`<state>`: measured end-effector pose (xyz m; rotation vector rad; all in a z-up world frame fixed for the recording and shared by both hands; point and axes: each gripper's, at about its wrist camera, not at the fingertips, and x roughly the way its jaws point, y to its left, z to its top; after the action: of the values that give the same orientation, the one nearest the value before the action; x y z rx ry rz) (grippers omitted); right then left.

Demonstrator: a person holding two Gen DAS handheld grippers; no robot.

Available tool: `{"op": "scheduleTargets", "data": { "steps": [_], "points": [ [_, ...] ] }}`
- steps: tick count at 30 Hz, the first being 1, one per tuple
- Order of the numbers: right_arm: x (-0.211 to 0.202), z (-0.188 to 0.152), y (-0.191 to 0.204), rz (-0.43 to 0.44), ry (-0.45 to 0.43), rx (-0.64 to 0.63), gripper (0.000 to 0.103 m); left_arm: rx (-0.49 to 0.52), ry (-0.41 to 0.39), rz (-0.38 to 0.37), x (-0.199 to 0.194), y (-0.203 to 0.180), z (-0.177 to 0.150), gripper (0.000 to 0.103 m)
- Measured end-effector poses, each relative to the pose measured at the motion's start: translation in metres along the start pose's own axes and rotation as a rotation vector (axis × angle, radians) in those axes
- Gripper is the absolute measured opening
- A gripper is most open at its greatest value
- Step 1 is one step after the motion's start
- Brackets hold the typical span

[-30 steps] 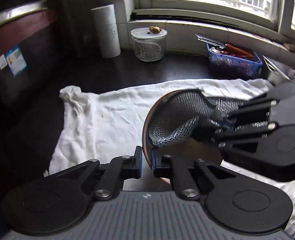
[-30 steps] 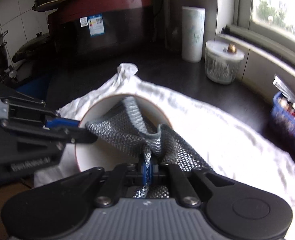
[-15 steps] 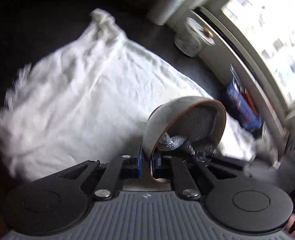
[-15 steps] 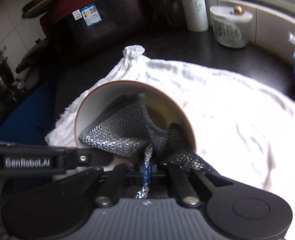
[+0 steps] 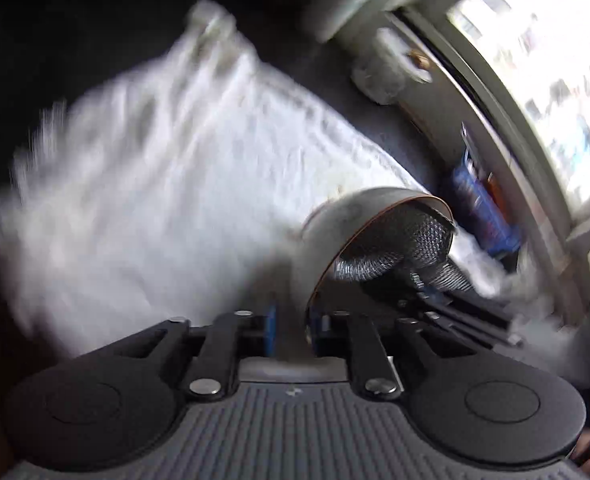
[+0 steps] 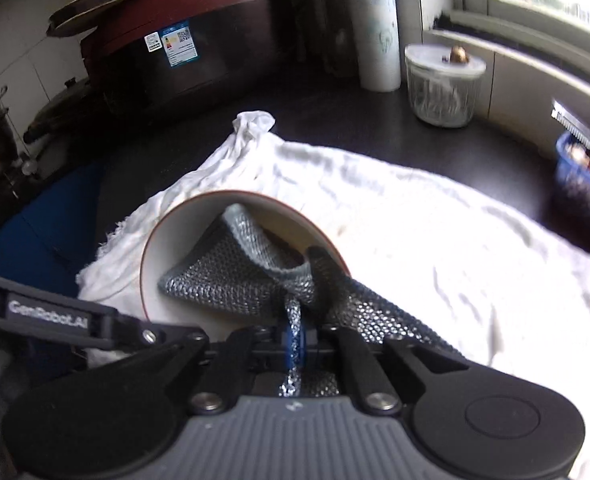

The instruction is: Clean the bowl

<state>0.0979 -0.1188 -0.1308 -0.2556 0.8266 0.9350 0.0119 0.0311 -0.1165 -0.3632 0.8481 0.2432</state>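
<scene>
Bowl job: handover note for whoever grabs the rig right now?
Left hand-held gripper: shut on the rim of the bowl, holding it tipped on its side above the white towel.
Right hand-held gripper: shut on the silver mesh scrubbing cloth, which is pushed into the bowl's interior.
Done: bowl gripped, cloth inside and against the wall.
Left: finish wiping the inside, pull the cloth out, set the bowl down on the towel. Whether the bowl is clean cannot be told; the left view is blurred.
</scene>
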Motion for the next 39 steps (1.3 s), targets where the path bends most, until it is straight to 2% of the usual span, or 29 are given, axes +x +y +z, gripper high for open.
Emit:
{"op": "scheduleTargets", "data": {
  "steps": [2,3,4,6,9,12,14,18,23,26,28,31,36,39],
  "points": [
    [0.001,0.0,0.002,-0.01,0.0,-0.019,0.003,0.198,-0.057,0.055,-0.002,-0.019,0.007,0.028],
    [0.0,0.001,0.003,-0.015,-0.005,-0.026,0.003,0.266,-0.063,0.067,-0.002,-0.025,0.008,0.015],
    [0.0,0.001,0.003,-0.022,-0.012,-0.031,0.003,0.324,-0.061,0.073,-0.001,-0.03,0.008,0.008],
    [-0.003,0.004,0.004,-0.035,-0.037,-0.048,0.003,0.442,-0.058,0.086,0.002,-0.04,0.008,0.009],
    [0.0,0.008,0.001,-0.04,-0.045,-0.062,0.003,0.394,-0.055,0.064,0.0,-0.034,0.009,0.009],
    [0.008,0.009,0.0,-0.021,-0.024,-0.043,0.003,0.253,-0.036,0.009,0.001,-0.023,0.006,0.009],
    [0.016,0.008,-0.004,0.01,0.012,0.013,0.003,0.115,-0.005,-0.048,0.003,-0.012,0.001,0.008],
    [0.025,0.0,-0.011,0.09,0.048,0.126,0.001,-0.115,0.013,-0.112,0.009,0.009,-0.008,0.008],
    [0.027,0.001,-0.015,0.165,0.083,0.233,0.003,-0.521,0.114,-0.261,0.023,0.043,-0.024,0.009],
    [0.021,0.002,-0.007,0.184,0.089,0.225,0.004,-0.756,0.186,-0.35,0.032,0.058,-0.038,0.008],
    [0.017,0.003,-0.004,0.18,0.088,0.204,0.004,-0.785,0.204,-0.368,0.033,0.059,-0.042,0.008],
    [0.015,0.001,-0.006,0.167,0.088,0.192,0.003,-0.641,0.186,-0.313,0.029,0.05,-0.033,0.009],
    [0.003,0.001,-0.004,0.056,0.026,0.088,0.003,-0.122,0.079,-0.104,0.009,0.003,-0.005,0.012],
    [0.001,0.005,-0.002,0.007,-0.001,0.025,0.003,0.151,0.008,0.009,0.003,-0.023,0.002,0.015]
  ]
}}
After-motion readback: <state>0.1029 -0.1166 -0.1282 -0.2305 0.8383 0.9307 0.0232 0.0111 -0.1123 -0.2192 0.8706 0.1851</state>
